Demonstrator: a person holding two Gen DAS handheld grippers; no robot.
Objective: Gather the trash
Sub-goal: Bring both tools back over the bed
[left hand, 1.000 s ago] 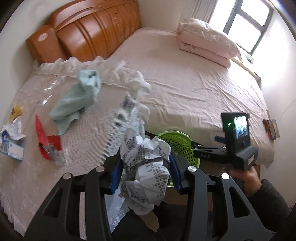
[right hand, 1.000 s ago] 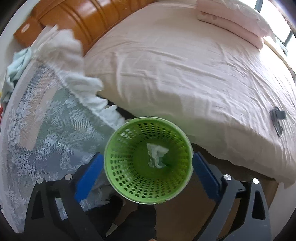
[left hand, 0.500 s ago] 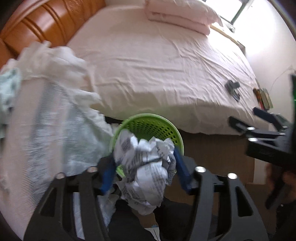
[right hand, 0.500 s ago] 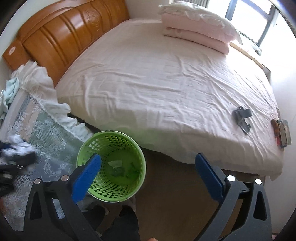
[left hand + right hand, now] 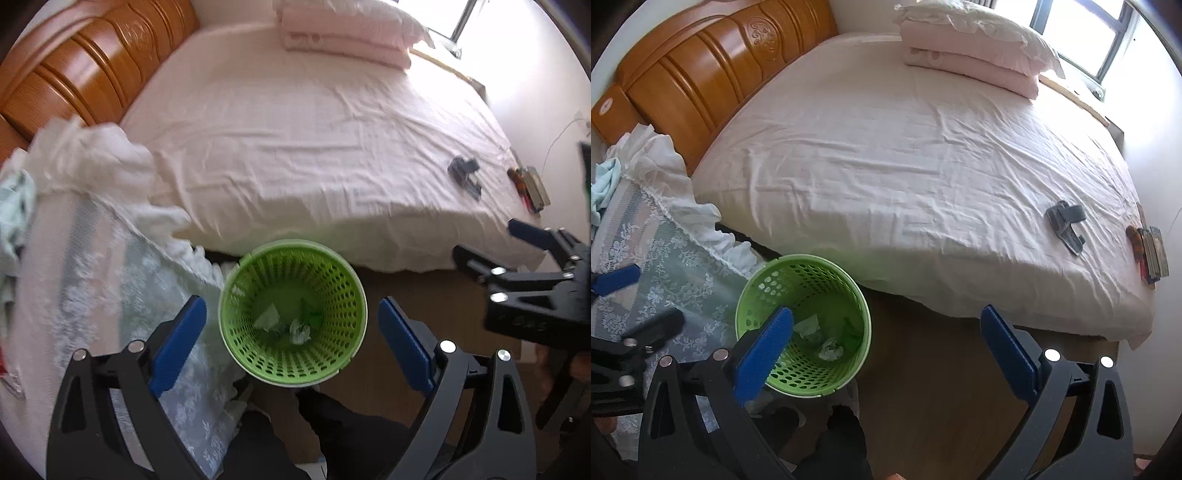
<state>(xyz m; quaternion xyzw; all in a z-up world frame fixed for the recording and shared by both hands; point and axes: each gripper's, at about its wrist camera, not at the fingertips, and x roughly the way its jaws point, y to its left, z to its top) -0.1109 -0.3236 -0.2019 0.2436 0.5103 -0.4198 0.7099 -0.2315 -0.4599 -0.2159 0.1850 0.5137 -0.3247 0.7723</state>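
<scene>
A green perforated trash basket (image 5: 343,332) stands on the wooden floor between the lace-covered table and the bed; it also shows in the right wrist view (image 5: 849,354). Crumpled paper scraps (image 5: 300,330) lie at its bottom, also seen in the right wrist view (image 5: 830,349). My left gripper (image 5: 291,341) is open and empty, directly above the basket. My right gripper (image 5: 886,347) is open and empty, just right of the basket over the floor. The right gripper also shows at the right edge of the left wrist view (image 5: 532,273).
The lace-covered table (image 5: 92,280) is at the left with a pale green cloth (image 5: 605,184) on it. The bed (image 5: 905,166) fills the back, with folded pink bedding (image 5: 971,51), a grey object (image 5: 1065,221) and books (image 5: 1150,254). A wooden headboard (image 5: 701,66) stands behind.
My left gripper opened over the basket and the crumpled printed paper it held is gone from its jaws. The right gripper has drawn back to the right of the basket.
</scene>
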